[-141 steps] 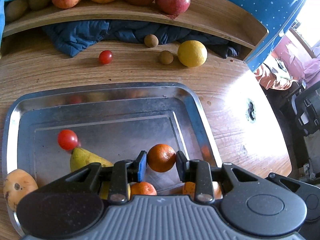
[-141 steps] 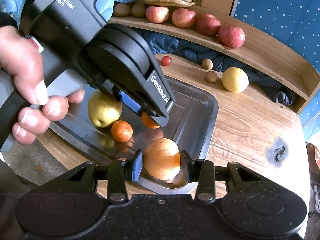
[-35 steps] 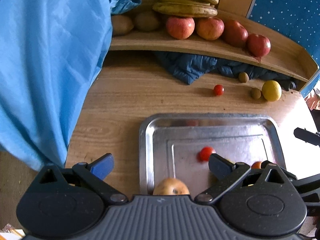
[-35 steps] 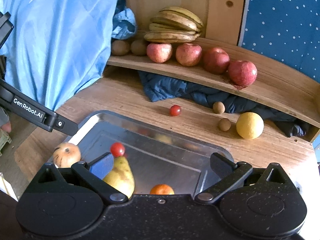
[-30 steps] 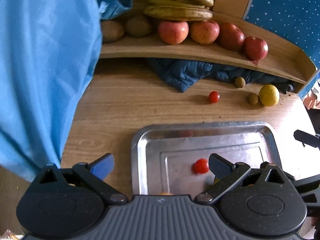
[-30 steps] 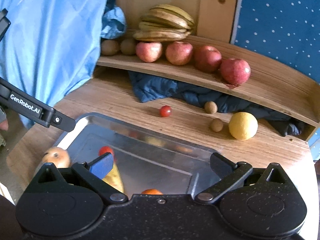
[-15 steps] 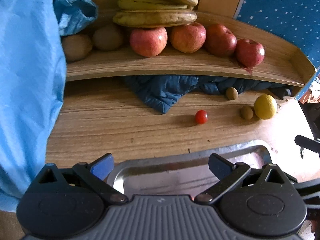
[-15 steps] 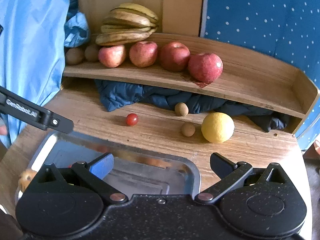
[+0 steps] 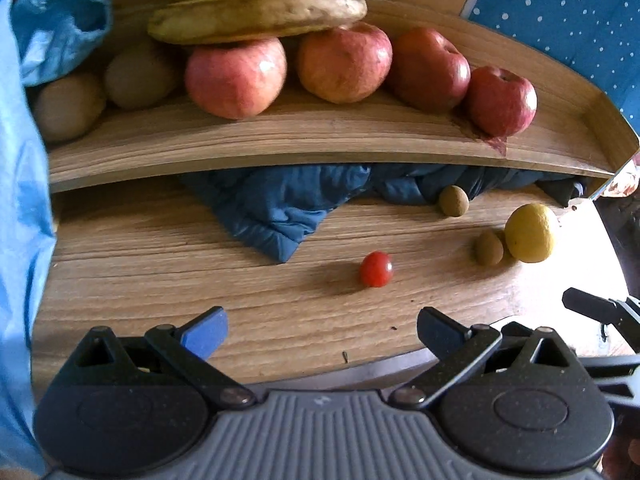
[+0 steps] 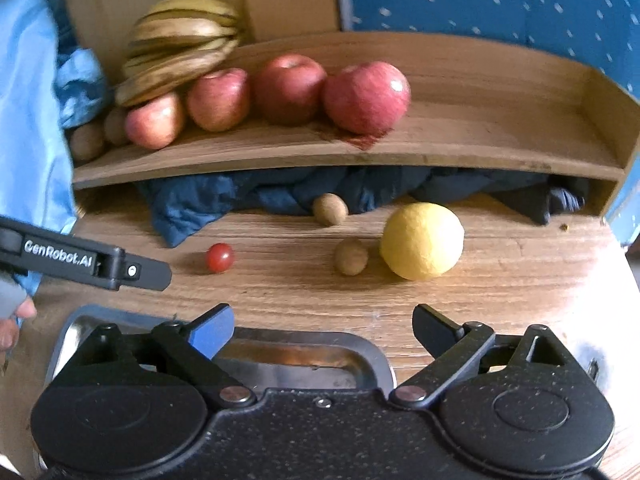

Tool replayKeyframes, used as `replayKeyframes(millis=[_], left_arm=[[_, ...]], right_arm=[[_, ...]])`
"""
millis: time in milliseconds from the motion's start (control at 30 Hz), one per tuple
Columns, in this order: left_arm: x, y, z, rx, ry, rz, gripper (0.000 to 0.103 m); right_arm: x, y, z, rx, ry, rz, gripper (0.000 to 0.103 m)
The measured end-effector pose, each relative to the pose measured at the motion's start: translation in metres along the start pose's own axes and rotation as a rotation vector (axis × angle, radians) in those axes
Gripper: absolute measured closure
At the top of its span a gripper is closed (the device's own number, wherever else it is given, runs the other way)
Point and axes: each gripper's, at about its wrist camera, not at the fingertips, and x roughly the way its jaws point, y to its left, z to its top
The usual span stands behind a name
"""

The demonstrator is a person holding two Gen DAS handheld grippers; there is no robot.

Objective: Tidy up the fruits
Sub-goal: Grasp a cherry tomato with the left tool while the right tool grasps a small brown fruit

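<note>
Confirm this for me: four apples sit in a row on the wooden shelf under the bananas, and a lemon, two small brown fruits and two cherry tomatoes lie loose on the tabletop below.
One detail is wrong: only one cherry tomato lies on the tabletop, as the right wrist view shows. The four apples, bananas, shelf, lemon and two small brown fruits are as stated.

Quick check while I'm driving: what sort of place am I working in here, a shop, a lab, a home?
Most likely a home, at a wooden table. A low wooden shelf holds apples and bananas, a rumpled dark blue jacket is stuffed beneath it, and a steel tray sits nearest.
</note>
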Motion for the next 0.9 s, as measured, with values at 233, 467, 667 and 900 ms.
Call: replayKeyframes(millis=[233, 467, 667, 900], left_arm=[[0.019, -0.002, 0.007, 0.033, 0.033, -0.009, 0.001], [0.03, -0.002, 0.016, 0.066, 0.024, -0.057, 0.001], [0.035, -0.005, 0.02, 0.123, 0.011, -0.075, 0.001], [0.038, -0.006, 0.021, 0.16, -0.008, -0.093, 0.008]], right_arm=[[0.017, -0.016, 0.006, 0.095, 0.029, 0.004, 0.017], [0.032, -0.019, 0.008, 0.151, 0.052, 0.002, 0.021], [0.044, -0.017, 0.014, 0.173, 0.065, 0.01, 0.024], [0.053, -0.021, 0.021, 0.192, 0.074, 0.017, 0.038]])
